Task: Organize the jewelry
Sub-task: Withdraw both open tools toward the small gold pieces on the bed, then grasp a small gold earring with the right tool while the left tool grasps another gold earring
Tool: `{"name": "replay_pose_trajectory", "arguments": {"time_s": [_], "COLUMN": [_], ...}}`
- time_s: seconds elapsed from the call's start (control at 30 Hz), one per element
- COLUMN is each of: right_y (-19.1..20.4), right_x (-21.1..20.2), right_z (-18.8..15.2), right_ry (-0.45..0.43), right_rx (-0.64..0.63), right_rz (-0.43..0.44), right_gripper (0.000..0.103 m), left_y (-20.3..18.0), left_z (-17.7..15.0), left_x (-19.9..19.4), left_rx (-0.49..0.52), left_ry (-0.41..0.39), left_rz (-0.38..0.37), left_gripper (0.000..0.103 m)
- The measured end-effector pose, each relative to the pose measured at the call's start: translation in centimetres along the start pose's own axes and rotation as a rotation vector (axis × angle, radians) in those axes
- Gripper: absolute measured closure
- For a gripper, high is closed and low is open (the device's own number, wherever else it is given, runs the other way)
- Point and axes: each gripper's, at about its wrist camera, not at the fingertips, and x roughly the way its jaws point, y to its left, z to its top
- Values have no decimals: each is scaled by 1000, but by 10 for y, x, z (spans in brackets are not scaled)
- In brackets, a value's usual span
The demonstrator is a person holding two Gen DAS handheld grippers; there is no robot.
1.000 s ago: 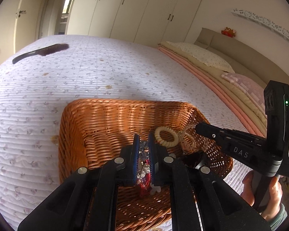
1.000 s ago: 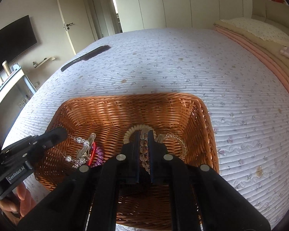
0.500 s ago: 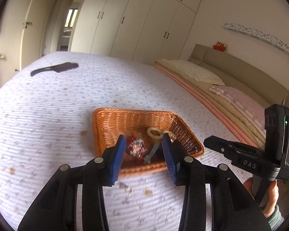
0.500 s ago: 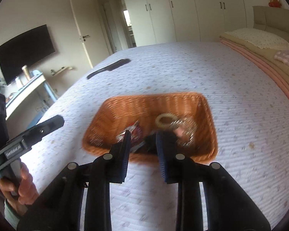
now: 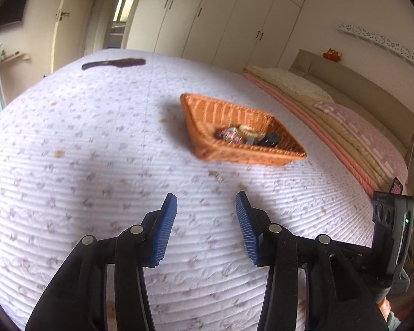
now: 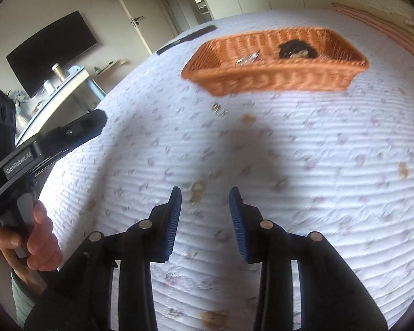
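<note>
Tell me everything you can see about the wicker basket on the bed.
The basket is a shallow, rectangular tray of orange-brown woven wicker with outward-slanting sides and no lid. It sits flat on the pale flowered bedspread, untouched by either gripper. Inside lies a small heap of jewelry: beads, a cream ring-shaped piece and something dark; motion blur hides the details. A small metal piece lies on the bedspread just outside its near side.
</note>
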Motion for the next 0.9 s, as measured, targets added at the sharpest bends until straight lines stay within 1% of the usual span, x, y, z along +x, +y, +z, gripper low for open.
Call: {"name": "replay_pose_trajectory", "arguments": {"time_s": [0.1, 0.2, 0.33, 0.37, 0.43, 0.5, 0.53, 0.73, 0.9], "right_y": [18, 31, 32, 34, 36, 37, 36, 19, -17], "right_x": [13, 28, 32, 35, 41, 43, 43, 41, 43], "right_z": [-10, -14, -7, -6, -6, -6, -5, 7, 28], "right_ry": [21, 39, 33, 35, 46, 43, 43, 30, 16], "right_rx": [-43, -88, -101, -109, -132, -144, -146, -112, -73], "right_rz": [-17, -87, -119, -131, -175, -194, -199, -231, -286], "right_gripper": [70, 70, 70, 72, 86, 90, 94, 94, 94], "left_y": [9, 18, 22, 22, 20, 18, 16, 5, -12], "left_z": [-8, -11, -13, -13, -12, -12, -11, -3, 11], "left_x": [5, 9, 17, 20, 28, 36, 40, 70, 97], "left_rx": [-14, -23, -19, -16, -5, 3, 5, 10, 23], "left_ry": [28, 42, 61, 69, 86, 103, 109, 148, 172], "left_rz": [6, 6, -8, -9, -10, -14, -16, -36, -71], "left_gripper": [60, 60, 60, 60, 60, 60, 60, 61, 61]}}
